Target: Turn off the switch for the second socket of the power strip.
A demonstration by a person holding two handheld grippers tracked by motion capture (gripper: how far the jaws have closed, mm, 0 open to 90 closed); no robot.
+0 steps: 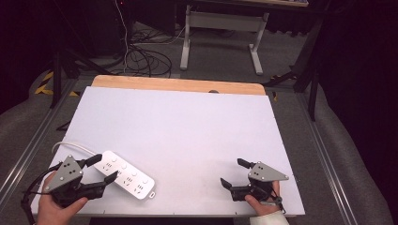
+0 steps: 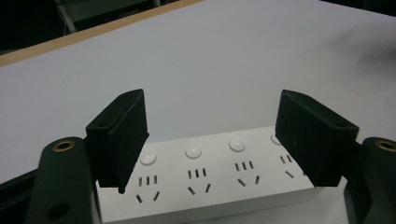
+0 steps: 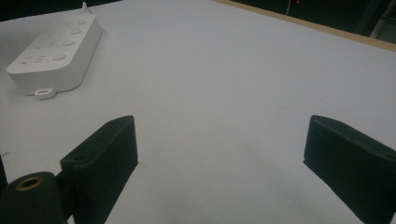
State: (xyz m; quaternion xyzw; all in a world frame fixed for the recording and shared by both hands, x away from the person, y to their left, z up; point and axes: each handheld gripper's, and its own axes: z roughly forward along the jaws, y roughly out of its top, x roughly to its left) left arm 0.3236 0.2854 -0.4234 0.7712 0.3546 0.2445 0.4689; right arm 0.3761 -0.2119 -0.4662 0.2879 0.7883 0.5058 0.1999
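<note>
One left tongs (image 2: 212, 140) pad hides the power strip's (image 2: 219, 182) fourth socket.

White power strip (image 1: 127, 180) lies on table (image 1: 187, 122).

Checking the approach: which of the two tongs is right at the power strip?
The left tongs, open astride the white power strip without gripping it. The right tongs sit open over bare table.
</note>
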